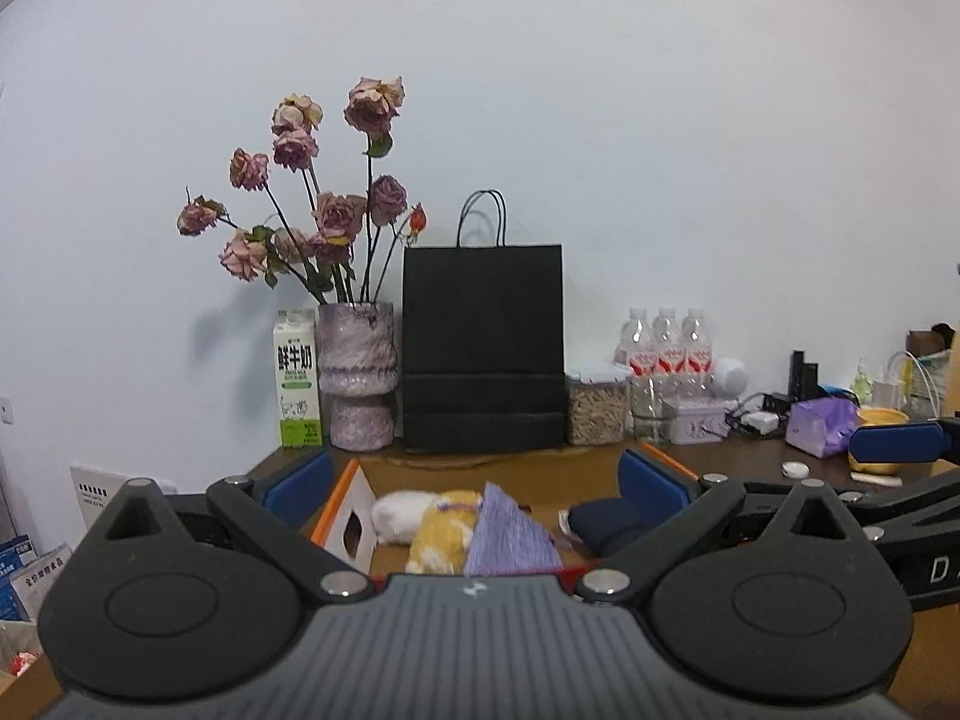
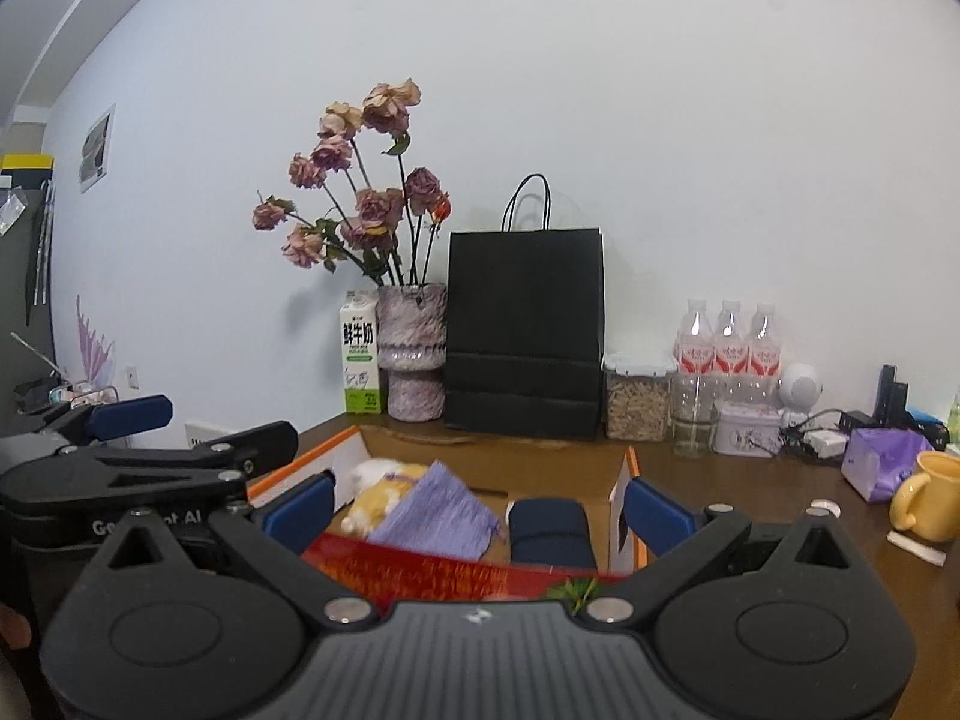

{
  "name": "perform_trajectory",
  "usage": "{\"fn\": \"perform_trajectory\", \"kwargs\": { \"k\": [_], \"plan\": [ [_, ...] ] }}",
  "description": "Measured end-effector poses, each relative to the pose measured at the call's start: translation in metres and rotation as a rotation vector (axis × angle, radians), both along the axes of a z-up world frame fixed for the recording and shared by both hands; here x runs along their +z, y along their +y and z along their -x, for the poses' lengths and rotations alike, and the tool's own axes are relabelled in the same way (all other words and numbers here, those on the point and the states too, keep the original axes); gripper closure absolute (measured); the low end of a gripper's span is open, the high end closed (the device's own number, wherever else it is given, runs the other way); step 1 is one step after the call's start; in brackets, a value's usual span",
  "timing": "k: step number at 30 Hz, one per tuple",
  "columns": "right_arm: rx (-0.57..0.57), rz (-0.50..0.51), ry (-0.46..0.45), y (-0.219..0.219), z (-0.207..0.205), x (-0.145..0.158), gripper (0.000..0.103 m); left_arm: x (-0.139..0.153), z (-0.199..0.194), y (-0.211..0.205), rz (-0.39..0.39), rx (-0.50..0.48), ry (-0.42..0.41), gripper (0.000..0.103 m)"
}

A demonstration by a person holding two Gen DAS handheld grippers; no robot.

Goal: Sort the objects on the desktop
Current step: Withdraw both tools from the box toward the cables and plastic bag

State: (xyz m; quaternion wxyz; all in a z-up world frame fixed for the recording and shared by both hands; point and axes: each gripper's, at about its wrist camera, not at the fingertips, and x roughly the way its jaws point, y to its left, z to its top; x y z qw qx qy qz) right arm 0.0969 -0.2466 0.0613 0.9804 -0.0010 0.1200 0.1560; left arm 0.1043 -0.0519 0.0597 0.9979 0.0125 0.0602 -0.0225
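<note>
While both pairs of jaws are held wide apart and grip nothing, the left gripper and right gripper are poised over an orange-edged cardboard box on the worktop. Inside it, from left to right, a plush toy, a purple pouch and a dark blue case are seen; a yellow mug stands well to the right.

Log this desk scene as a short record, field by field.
box: open cardboard box with orange edges, on the desk
inside box: plush toy, purple pouch, dark blue case
left claw: open, empty, above the box
right claw: open, empty, above the box
back row: milk carton, vase, black paper bag
right side: yellow mug
</note>
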Motion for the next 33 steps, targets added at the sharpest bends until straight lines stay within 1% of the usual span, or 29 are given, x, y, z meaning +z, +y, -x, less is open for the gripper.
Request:
{"fn": "perform_trajectory", "kwargs": {
  "k": [4, 8, 12, 15, 20, 33],
  "plan": [
    [0.004, 0.003, 0.02, 0.002, 0.017, -0.013, 0.0, -0.016, 0.013, 0.002, -0.011, -0.004, 0.032, 0.0],
    [-0.001, 0.01, 0.044, 0.004, 0.032, -0.026, 0.0, -0.037, 0.018, 0.003, -0.037, -0.013, 0.096, 0.0],
    [-0.024, 0.02, 0.061, 0.005, 0.045, -0.041, 0.0, -0.054, 0.025, 0.008, -0.018, -0.009, 0.161, 0.0],
    [-0.043, 0.03, 0.088, 0.006, 0.051, -0.053, 0.0, -0.063, 0.029, 0.011, -0.01, -0.01, 0.194, 0.0],
    [-0.057, 0.023, 0.122, 0.003, 0.055, -0.064, 0.0, -0.065, 0.033, 0.016, -0.007, -0.004, 0.199, 0.0],
    [-0.076, 0.016, 0.122, -0.001, 0.056, -0.066, 0.0, -0.065, 0.034, 0.016, -0.004, -0.008, 0.204, 0.0]
  ]
}}
